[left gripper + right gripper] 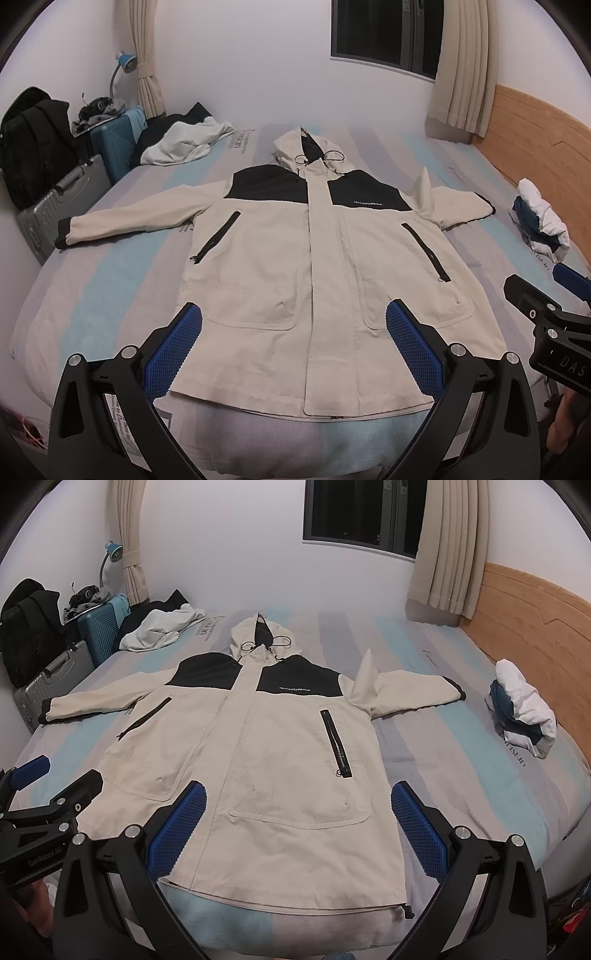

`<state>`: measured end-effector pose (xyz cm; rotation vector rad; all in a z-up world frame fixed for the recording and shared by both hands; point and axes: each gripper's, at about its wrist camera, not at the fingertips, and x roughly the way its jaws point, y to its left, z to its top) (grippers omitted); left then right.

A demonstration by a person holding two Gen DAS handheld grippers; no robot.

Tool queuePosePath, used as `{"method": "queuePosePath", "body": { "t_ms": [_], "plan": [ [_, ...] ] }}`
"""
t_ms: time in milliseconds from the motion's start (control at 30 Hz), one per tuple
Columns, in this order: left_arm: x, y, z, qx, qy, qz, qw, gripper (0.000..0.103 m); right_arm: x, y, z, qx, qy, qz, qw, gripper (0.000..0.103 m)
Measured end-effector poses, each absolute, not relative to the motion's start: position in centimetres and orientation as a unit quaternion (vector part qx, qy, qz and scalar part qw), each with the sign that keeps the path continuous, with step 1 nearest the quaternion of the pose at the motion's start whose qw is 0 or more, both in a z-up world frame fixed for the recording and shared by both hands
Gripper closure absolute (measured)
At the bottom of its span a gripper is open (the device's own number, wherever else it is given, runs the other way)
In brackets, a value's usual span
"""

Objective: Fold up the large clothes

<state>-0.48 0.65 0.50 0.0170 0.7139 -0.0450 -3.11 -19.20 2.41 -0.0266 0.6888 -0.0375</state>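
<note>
Cream cloth with black shoulders — that is your jacket [314, 266], lying flat and face up in the middle of the bed [110, 280], zipped shut. It is straight ahead of both tongs, and its long line runs away from you: hem near you, hood [295, 147] far off by the wall. Your left gripper [293, 332] hangs over the hem with its jaws spread wide and nothing between them. Your right gripper [297, 812] is the same, wide apart and empty, just beside the left one. One sleeve goes out flat to the left [129, 221], so your left hand is nearer to it; the other goes out to the right [413, 690] with a little peak of cloth sticking up near the shoulder, so your right hand is nearer to that one. I would guess a sleeve gets folded in first. Count with me: one jacket to fold, two sleeves, two chest zips, two big low pockets. One crumpled white top [188, 142] lies at the far left corner, and one blue-and-white bundle [524, 716] sits by the wooden headboard [535, 616] — it looks folded, but I can't be sure. Two suitcases stand beside the bed.
</note>
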Motion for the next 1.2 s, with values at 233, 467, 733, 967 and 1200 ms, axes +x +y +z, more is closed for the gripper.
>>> {"method": "queuePosePath", "body": {
  "t_ms": [233,467,733,967,1200],
  "plan": [
    [-0.5,0.8,0.5,0.006,0.348,-0.021,0.937,0.006,-3.1,-19.3,2.5,-0.014,0.337,-0.017,0.941,0.007],
    [-0.6,0.8,0.5,0.006,0.348,-0.02,0.937,0.006,-3.1,-19.2,2.5,-0.014,0.337,-0.016,0.941,0.007],
    [-0.6,0.7,0.7,0.005,0.347,-0.022,0.938,0.006,-3.1,-19.4,2.5,-0.013,0.337,-0.021,0.941,0.007],
    [-0.3,0.7,0.8,-0.001,0.351,-0.019,0.936,0.006,-3.1,-19.7,2.6,0.0,0.338,-0.021,0.941,0.007],
    [3.4,0.5,-0.5,-0.001,0.346,-0.011,0.938,0.006,0.6,-20.5,2.0,0.004,0.331,-0.008,0.944,0.007]
  ]
}}
